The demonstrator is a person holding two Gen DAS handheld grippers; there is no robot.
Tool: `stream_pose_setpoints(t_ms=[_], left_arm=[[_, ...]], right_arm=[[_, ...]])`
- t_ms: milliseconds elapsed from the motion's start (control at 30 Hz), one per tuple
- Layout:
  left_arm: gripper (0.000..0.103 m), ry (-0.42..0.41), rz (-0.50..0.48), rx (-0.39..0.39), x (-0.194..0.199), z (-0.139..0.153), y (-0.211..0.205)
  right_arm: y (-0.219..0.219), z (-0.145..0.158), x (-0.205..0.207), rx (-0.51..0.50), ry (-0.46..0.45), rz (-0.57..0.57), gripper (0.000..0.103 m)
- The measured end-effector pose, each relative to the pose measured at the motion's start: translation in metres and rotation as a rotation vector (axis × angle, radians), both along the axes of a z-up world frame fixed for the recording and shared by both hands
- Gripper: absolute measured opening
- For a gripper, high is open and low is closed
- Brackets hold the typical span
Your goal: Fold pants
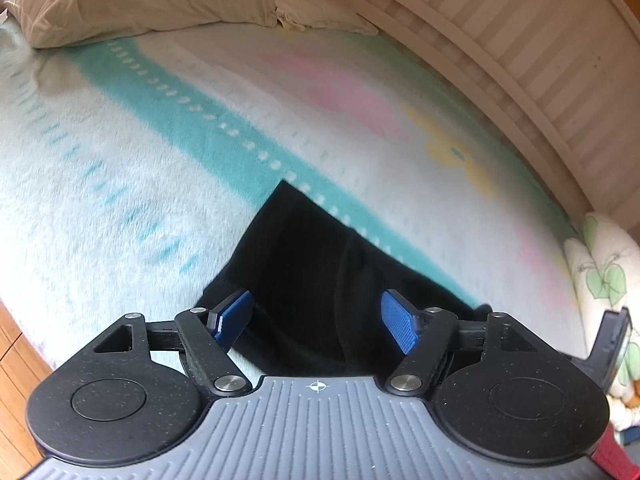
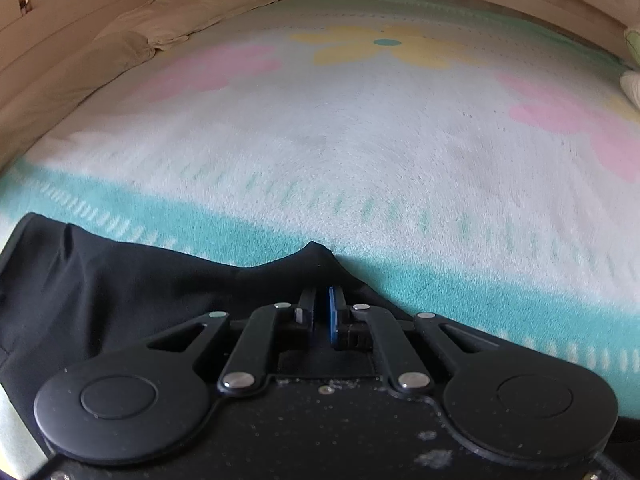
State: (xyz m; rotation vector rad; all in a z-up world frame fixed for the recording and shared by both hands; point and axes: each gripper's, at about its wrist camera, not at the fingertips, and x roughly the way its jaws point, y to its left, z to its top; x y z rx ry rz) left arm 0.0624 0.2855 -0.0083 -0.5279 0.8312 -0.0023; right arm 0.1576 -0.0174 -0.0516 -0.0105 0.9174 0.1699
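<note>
Spread over the bed, a fleecy blanket with a teal band and pastel flowers carries the black pants, which lie near its front edge, well short of the pillow. With its blue pads wide apart, the left claw hangs over the cloth gripping nothing, while the right claw is pinched shut on a raised peak of fabric. This looks like a fold under way, so next the left claw likely needs to close on cloth so both can carry it across.
</note>
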Motion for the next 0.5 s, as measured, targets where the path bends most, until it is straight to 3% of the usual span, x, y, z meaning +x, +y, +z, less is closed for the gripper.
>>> stream_pose_setpoints(t_ms=[133,400,500], left_arm=[[0.071,-0.003,0.009,0.015,-0.01,-0.001,-0.004],[0.072,0.103,-0.005,-0.043,-0.005,-0.026,-0.011],[0.073,0.088,0.029,-0.063,-0.007,-0.029,-0.009]], right_arm=[[-0.002,-0.001,0.001,0.015,0.005,0.003,0.004],[-0.007,0.002,0.001,0.028,0.013,0.012,0.004],[-0.011,0.003,0.002,0.043,0.015,0.011,0.004]])
